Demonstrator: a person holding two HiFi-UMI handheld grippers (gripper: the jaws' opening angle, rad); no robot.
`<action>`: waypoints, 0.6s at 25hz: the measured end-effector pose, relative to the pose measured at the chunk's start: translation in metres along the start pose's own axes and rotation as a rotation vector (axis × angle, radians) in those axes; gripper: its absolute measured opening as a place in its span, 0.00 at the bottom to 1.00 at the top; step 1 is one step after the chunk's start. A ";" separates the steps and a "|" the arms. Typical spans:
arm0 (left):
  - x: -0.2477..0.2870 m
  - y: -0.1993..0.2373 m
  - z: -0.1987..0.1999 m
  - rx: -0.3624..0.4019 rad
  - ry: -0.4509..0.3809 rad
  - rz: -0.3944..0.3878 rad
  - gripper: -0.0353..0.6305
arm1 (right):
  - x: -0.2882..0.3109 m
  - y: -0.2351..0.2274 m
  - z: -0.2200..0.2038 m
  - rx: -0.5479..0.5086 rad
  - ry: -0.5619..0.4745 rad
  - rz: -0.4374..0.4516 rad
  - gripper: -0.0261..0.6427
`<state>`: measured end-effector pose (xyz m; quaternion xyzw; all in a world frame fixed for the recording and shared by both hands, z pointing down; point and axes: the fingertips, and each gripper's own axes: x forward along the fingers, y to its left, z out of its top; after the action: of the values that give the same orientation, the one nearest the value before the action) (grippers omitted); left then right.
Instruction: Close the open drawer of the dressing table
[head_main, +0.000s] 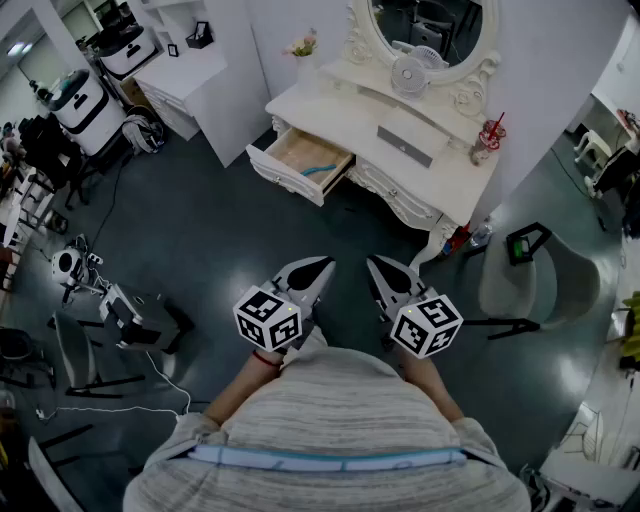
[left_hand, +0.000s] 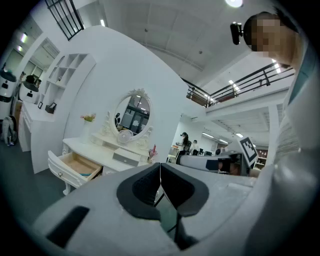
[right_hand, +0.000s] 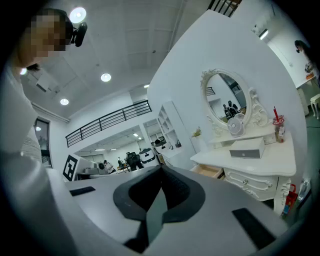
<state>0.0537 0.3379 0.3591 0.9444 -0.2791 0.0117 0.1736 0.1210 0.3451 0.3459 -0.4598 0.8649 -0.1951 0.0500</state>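
Note:
The white dressing table (head_main: 345, 105) stands against the far wall with an oval mirror (head_main: 432, 30) on top. Its left drawer (head_main: 298, 162) is pulled out, showing a wooden bottom and a blue item inside. The same open drawer (left_hand: 75, 167) appears at the left of the left gripper view and small in the right gripper view as drawer (right_hand: 209, 171). My left gripper (head_main: 322, 265) and right gripper (head_main: 372, 264) are held side by side near my body, well short of the table. Both are shut with nothing between the jaws.
A small fan (head_main: 408, 72) and a grey box (head_main: 405, 143) sit on the table top, a red-trimmed cup (head_main: 487, 140) at its right end. A white shelf unit (head_main: 190, 80) stands left of it. Tripods, cables and equipment (head_main: 120, 310) lie on the dark floor at left, a chair (head_main: 535, 285) right.

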 end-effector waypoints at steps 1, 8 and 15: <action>0.001 0.001 0.001 -0.002 0.000 0.001 0.07 | 0.001 -0.001 0.000 0.002 0.002 0.000 0.05; 0.002 0.009 0.000 -0.016 -0.002 0.010 0.07 | 0.008 -0.001 -0.002 0.007 0.009 0.003 0.05; 0.000 0.013 -0.006 -0.043 0.001 0.008 0.07 | 0.012 0.000 -0.007 0.014 0.021 0.004 0.05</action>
<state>0.0471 0.3297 0.3689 0.9393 -0.2831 0.0069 0.1939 0.1121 0.3373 0.3529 -0.4555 0.8650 -0.2057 0.0444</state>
